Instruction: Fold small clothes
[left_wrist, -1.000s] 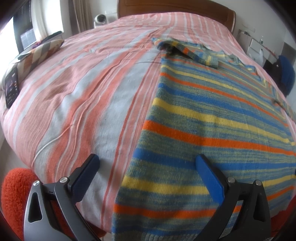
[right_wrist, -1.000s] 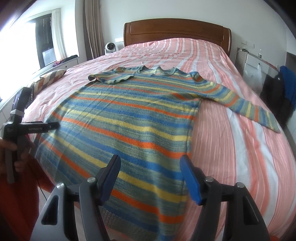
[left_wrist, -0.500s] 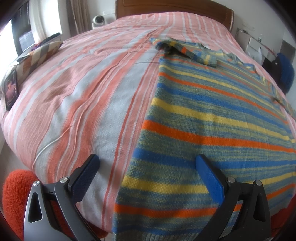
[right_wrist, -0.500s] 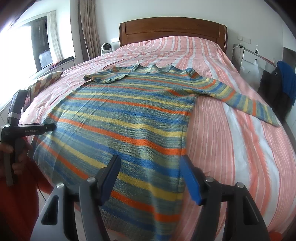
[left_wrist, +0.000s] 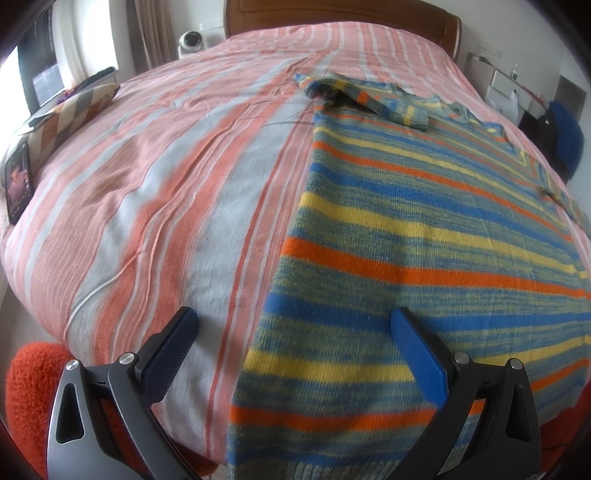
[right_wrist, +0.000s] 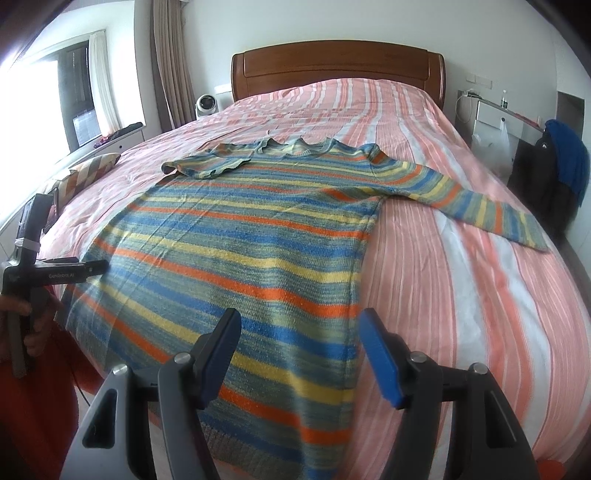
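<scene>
Sweater (right_wrist: 251, 254) lies flat on bed (right_wrist: 461, 295), one sleeve folded in at 11 o'clock, other outstretched; body unfolded; left tool (left_wrist: 291, 332) and right tool (right_wrist: 301, 332) held apart, empty.

The left gripper (left_wrist: 291, 338) has its fingers (left_wrist: 168, 352) spread wide and holds nothing. The right gripper (right_wrist: 300, 350) is also wide apart, with nothing between its fingers (right_wrist: 380, 360). A hand (right_wrist: 31, 325) holds the left gripper's handle.

Black gripper (right_wrist: 299, 354) frames, blue pads (right_wrist: 380, 360), silver screws, orange sleeve (left_wrist: 29, 391).
</scene>
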